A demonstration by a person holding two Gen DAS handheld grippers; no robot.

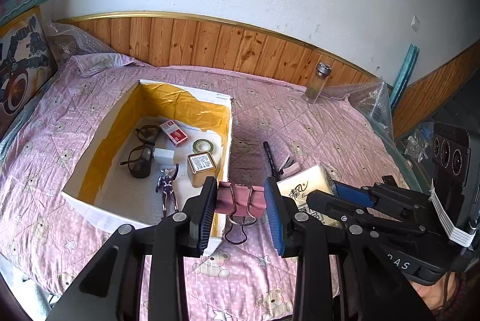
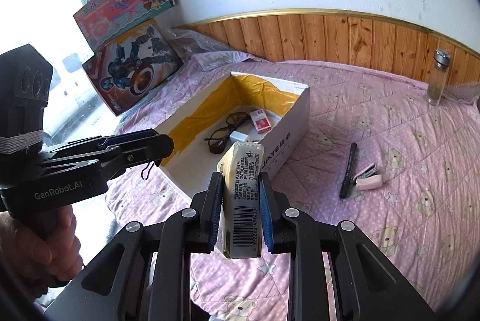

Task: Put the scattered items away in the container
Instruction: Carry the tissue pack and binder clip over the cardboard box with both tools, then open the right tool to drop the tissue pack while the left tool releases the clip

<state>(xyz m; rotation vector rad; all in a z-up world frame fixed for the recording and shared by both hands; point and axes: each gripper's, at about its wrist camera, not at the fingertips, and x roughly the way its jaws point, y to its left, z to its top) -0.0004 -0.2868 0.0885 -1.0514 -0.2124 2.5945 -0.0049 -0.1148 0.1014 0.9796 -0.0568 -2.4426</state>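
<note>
**Both grippers loaded beside the box**

Left gripper (image 1: 240, 201) has its fingers clamped on a pink binder clip (image 1: 241, 198), wire handles dangling, right at the near corner of the white box (image 1: 90, 210). Right gripper (image 2: 241, 207) pinches a tissue pack (image 2: 243, 201) upright, the box at 12 o'clock just beyond. Inside lie glasses (image 1: 141, 153), a red staple box (image 1: 174, 133), tape roll (image 1: 201, 145), tin (image 1: 202, 163) and figurine (image 1: 168, 189). Out at 2 o'clock on the pink bed quilt (image 2: 405, 171): black pen (image 2: 348, 171), pink stapler (image 2: 367, 178).
</note>
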